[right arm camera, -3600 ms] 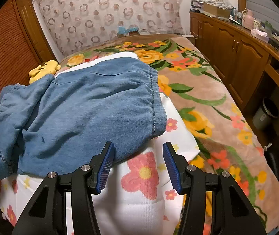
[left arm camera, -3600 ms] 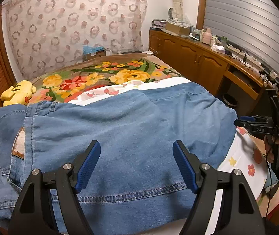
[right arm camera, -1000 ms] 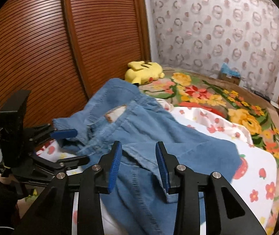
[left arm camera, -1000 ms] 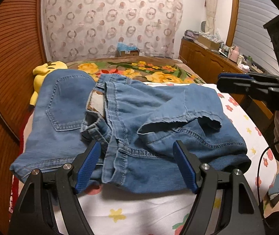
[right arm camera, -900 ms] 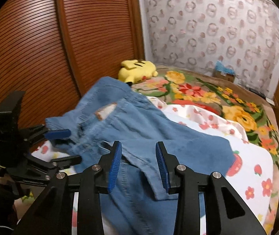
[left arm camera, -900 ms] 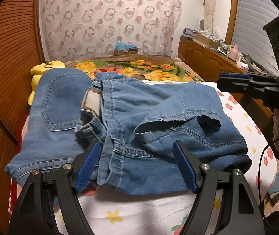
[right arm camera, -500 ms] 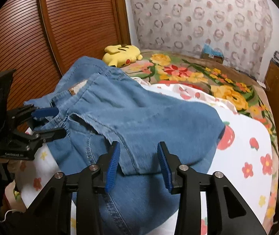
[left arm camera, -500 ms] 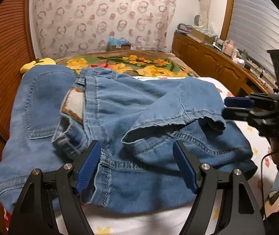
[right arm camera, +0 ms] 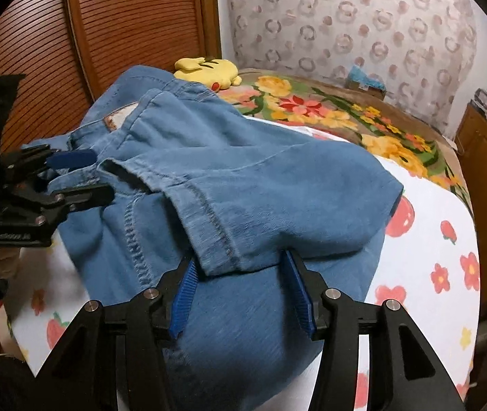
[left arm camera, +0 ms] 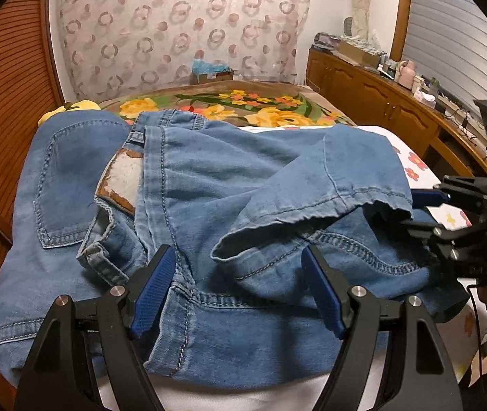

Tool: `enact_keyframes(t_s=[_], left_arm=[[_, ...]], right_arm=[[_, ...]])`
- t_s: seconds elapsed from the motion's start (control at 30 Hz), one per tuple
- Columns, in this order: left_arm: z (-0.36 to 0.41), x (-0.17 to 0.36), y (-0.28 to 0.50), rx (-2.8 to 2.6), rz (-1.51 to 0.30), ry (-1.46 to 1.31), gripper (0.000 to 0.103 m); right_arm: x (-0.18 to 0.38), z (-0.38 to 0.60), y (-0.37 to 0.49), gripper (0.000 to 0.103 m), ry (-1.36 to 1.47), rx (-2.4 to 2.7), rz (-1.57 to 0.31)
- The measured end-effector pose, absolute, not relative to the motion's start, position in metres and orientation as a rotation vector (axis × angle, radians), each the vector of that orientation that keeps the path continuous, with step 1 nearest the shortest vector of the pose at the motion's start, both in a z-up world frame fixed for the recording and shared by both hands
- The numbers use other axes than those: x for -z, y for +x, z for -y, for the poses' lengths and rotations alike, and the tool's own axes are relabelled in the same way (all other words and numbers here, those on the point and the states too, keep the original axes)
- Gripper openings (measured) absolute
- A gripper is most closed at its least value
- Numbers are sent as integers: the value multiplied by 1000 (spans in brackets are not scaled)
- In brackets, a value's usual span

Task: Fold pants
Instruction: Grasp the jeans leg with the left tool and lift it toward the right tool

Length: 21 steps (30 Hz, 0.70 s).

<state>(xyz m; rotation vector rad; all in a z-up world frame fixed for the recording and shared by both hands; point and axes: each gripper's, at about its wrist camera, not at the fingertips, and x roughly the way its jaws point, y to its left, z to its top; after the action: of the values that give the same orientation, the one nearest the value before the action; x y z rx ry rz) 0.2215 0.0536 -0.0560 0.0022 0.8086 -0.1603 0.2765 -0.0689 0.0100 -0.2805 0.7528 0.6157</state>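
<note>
Blue denim pants (left arm camera: 229, 185) lie folded over in a loose heap on the bed, waistband and leather patch (left arm camera: 120, 179) to the left, leg hems on top at right. My left gripper (left arm camera: 236, 291) is open and empty, just above the near edge of the denim. My right gripper (right arm camera: 240, 286) is open, its blue pads either side of the top leg's hem corner (right arm camera: 222, 257), without pinching it. The right gripper shows in the left wrist view (left arm camera: 438, 205) at the hems. The left gripper shows in the right wrist view (right arm camera: 68, 174) at the waistband side.
The pants rest on a white flowered sheet (right arm camera: 428, 239) over a floral blanket (left arm camera: 243, 106). A yellow plush toy (right arm camera: 209, 68) lies near the wooden slatted wardrobe (right arm camera: 106, 34). A wooden cabinet with clutter (left arm camera: 380, 92) runs along the right side of the bed.
Both grippers have moved down and closer to the pants. The right gripper has come up to the top leg's hem corner. The denim heap has not shifted in the last second.
</note>
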Motion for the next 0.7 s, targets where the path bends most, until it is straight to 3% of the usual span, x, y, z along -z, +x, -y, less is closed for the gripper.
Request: enact_keyframes(t_s=[0.03, 0.07, 0.17, 0.3, 0.47, 0.7], left_arm=[[-54, 55, 220, 161, -808, -3, 77], [-54, 54, 219, 162, -807, -6, 77], [-56, 49, 215, 172, -798, -11, 77], [-50, 38, 210, 221, -764, -23, 76], [-35, 38, 215, 291, -761, -6, 64], [-27, 66, 252, 272, -881, 24, 64]], right_arm=[[-11, 69, 277, 45, -279, -614, -743], [-15, 69, 280, 29, -279, -621, -735], [-24, 69, 284, 19, -273, -633, -699], [-39, 68, 290, 18, -245, -646, -655], [-48, 67, 296, 18, -238, -648, -624], [-37, 74, 300, 18, -247, -647, -625]])
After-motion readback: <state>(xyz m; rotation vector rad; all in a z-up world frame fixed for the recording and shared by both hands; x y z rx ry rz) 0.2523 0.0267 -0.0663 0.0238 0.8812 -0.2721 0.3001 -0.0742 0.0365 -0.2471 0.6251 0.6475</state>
